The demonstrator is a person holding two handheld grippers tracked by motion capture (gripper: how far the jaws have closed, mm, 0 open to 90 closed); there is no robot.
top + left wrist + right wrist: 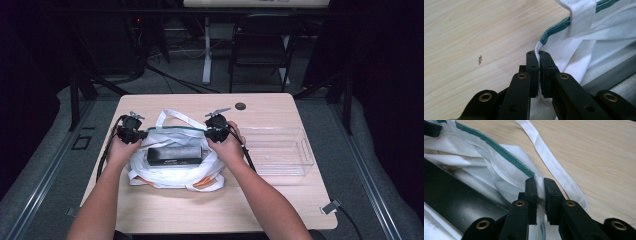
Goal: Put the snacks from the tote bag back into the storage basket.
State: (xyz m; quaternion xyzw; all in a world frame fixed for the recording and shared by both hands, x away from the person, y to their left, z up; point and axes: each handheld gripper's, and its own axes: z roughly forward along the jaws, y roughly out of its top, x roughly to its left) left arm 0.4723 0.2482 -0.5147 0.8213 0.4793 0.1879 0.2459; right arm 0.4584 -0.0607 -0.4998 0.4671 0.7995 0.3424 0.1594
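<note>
High view, both hand-held grippers (145,134) (206,132) clamping bag rim (175,129)

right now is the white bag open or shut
Open: the left gripper and right gripper hold the white bag rim apart, exposing the black box inside.

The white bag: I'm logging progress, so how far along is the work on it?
Done: a black box lies inside the white bag. In hand: the left tongs and right tongs each pinch the green-trimmed rim, holding it spread. Left: probably moving it; the clear bin stands empty.
</note>
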